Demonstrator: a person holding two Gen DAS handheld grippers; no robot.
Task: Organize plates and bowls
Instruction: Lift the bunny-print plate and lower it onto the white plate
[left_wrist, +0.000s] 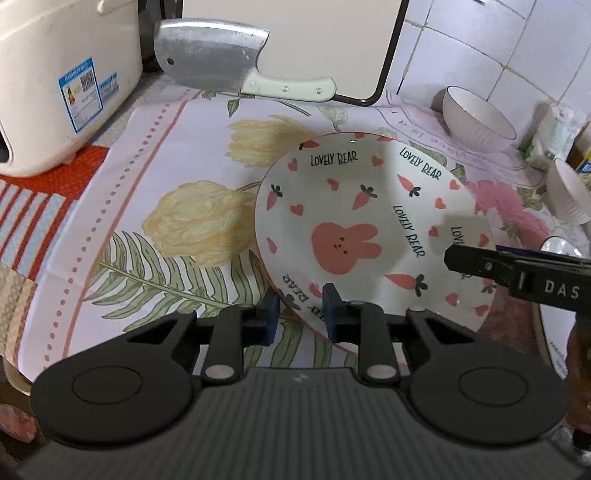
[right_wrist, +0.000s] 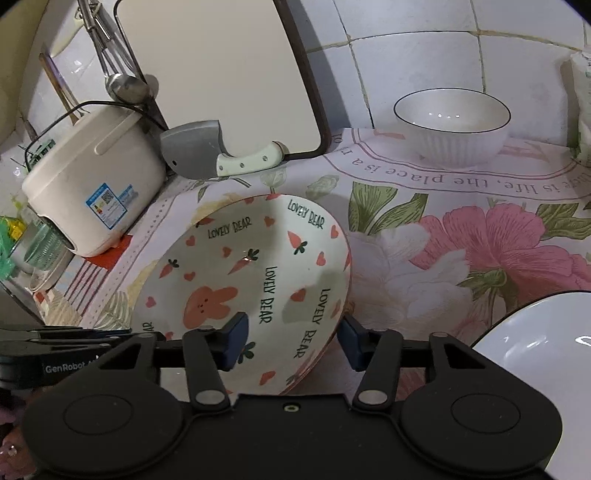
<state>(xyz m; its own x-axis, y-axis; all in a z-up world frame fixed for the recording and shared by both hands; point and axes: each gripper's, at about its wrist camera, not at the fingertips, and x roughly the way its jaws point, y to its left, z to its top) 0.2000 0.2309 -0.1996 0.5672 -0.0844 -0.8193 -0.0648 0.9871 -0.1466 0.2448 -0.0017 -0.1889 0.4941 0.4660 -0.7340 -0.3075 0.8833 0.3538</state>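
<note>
left tongs clamping rabbit plate rim, cleaver behind

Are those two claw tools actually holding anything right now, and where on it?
The left gripper pinches the bunny plate by its near rim. The right gripper straddles the opposite rim; whether it grips cannot be told.

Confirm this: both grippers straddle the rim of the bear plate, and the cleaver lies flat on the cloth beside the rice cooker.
Wrong on the cleaver. The right wrist view shows it propped against the cutting board, not flat. The rest stands: both grippers straddle the plate rim.
</note>
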